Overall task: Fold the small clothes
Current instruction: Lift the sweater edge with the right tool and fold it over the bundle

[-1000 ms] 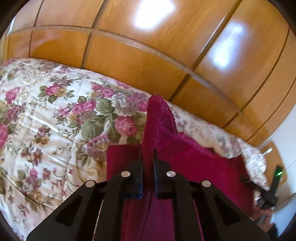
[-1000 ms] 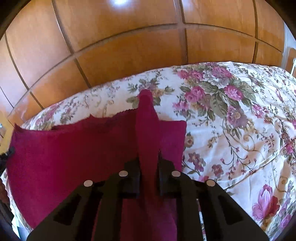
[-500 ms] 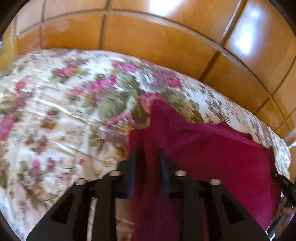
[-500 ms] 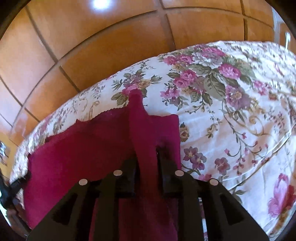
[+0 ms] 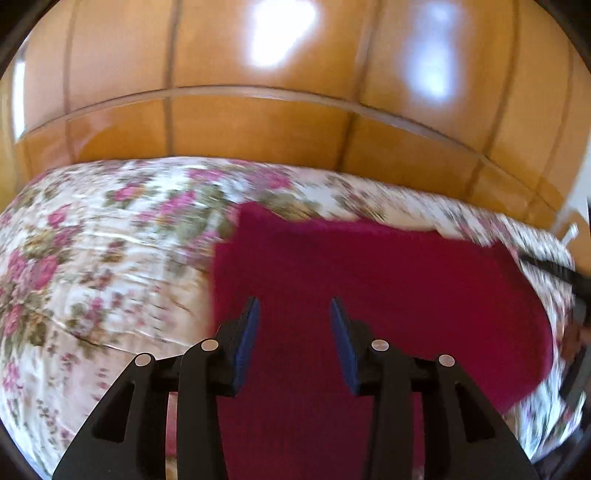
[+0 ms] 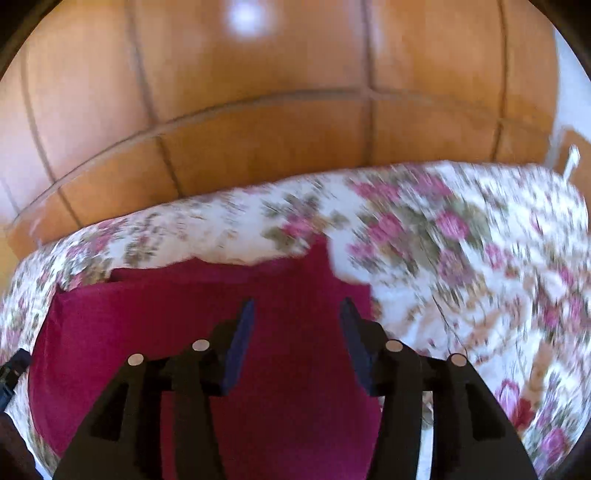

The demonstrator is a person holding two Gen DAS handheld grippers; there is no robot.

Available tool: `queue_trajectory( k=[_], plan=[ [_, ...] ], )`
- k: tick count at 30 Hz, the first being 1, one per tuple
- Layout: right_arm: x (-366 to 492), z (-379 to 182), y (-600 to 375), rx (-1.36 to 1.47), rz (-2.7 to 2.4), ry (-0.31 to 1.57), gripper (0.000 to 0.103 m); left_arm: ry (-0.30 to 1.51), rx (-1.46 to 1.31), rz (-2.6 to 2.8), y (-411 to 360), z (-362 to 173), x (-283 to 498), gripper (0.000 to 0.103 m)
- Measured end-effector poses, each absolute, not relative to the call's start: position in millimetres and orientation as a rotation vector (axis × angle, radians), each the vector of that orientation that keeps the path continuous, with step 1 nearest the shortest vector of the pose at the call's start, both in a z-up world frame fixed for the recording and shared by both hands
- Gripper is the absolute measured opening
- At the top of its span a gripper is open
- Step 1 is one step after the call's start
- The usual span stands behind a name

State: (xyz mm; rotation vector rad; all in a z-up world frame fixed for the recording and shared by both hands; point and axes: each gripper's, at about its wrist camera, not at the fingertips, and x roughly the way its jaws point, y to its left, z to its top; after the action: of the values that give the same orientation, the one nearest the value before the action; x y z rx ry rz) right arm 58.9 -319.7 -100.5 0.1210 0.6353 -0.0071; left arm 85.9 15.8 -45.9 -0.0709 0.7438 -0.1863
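Left gripper and right gripper both spread apart over red cloth; bedspread at 9 o'clock.

Brightly lit; glare spots on the glossy wooden panels; motion-blurred floral bedspread; fisheye-bent, dark-cornered edges.

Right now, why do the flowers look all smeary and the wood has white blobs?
Left wrist view: the flowered bedspread and red cloth are streaked by motion blur; white blobs are glare on the shiny wooden panels. Right wrist view: flowers smear worse, one small glare spot, and the fisheye lens bends everything.
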Motion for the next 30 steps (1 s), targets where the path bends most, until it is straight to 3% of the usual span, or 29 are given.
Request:
queue_trajectory(
  k=[5,9,13,20,24,28,30],
  plan=[
    [82.7,-106.0,-260.6,0.049,0.24,0.749,0.051,0.817,-0.073,-0.186,4.3,-70.3,91.8,0.04],
    [112.5,-128.4,-213.9,-0.025,0.288,0.835,0.05,0.832,-0.105,-0.173,12.4,-78.2,99.0,0.051],
    [157.0,-149.5,-201.4,-0.022,0.199,0.897,0.052,0.859,-0.151,-0.167,20.9,-86.9,112.7,0.054],
    [156.1,-154.0,-207.0,-0.024,0.178,0.866,0.056,0.837,-0.104,-0.159,16.0,-90.7,112.9,0.056],
    [132.8,-137.6,-220.9,-0.011,0.147,0.819,0.075,0.865,-0.088,-0.16,14.8,-88.2,116.3,0.058],
    [99.0,-118.8,-256.3,0.021,0.111,0.763,0.08,0.871,-0.116,-0.157,17.3,-87.1,114.4,0.059],
    [82.6,-112.6,-280.5,0.048,0.075,0.744,0.08,0.865,-0.11,-0.151,15.3,-85.7,111.0,0.066]
  ],
)
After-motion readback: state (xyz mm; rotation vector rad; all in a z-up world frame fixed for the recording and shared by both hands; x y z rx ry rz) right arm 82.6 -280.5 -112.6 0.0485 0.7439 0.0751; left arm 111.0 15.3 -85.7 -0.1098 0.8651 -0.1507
